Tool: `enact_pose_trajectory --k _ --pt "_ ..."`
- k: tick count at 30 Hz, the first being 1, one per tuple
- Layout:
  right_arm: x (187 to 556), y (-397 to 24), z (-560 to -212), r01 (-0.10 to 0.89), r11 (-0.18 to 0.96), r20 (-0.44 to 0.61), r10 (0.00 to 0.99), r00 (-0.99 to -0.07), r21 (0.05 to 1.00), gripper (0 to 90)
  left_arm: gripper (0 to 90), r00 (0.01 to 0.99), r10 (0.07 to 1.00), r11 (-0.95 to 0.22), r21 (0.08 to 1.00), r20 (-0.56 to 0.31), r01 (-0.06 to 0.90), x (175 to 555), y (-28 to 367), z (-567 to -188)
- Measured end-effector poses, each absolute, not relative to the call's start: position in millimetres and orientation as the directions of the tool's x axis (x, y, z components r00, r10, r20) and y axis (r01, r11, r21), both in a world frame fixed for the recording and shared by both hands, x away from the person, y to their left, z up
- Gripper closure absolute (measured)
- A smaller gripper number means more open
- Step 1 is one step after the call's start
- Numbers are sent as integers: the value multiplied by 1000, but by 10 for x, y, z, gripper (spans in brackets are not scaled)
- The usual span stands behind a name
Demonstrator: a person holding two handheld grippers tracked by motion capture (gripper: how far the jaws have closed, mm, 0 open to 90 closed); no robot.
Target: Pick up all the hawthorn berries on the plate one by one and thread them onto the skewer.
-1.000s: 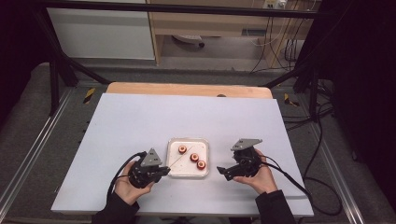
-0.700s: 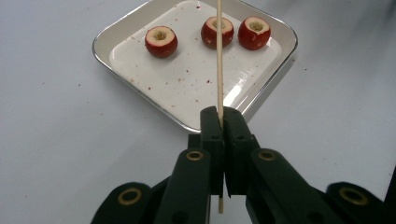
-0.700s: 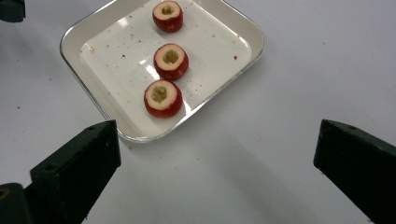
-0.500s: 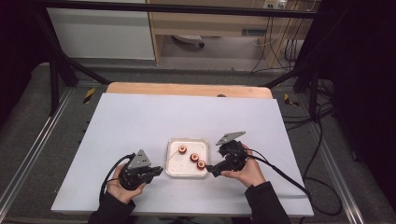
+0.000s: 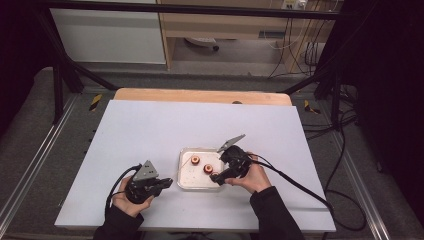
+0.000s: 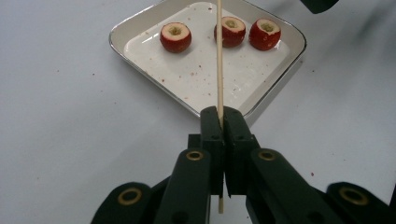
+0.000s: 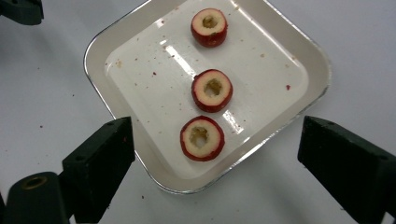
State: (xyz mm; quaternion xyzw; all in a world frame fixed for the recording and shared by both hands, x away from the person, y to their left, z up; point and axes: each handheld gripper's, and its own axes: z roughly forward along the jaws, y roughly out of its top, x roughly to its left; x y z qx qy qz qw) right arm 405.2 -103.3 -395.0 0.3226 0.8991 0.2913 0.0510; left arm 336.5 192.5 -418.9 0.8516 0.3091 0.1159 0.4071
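High view: table (image 5: 150, 130) carries the tray (image 5: 186, 181) near my edge, placed between both hands so either can reach it. Three cored red fruits (image 7: 212, 90) lie in a row in the tray, holes up, ready for threading, I judge. My right gripper (image 5: 218, 176) hangs over the tray's right side; its jaws stand wide and have just been closing, nothing between them, the nearest fruit (image 7: 202, 138) below. My left gripper (image 6: 220, 122), just left of the tray, is clamped on a skewer (image 6: 219, 56) aimed across it.
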Motion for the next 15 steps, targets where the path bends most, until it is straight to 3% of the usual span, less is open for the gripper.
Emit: enact_pose_trajectory --k 8,15 --pt "4143 -912 -4028 547 694 123 562 -818 467 317 880 783 620 -486 758 -50 434 3375 1905 -4204" --pt "4206 -849 -4106 551 719 142 548 -824 423 425 880 787 615 -494 755 -49 432 3366 1891 -4216"
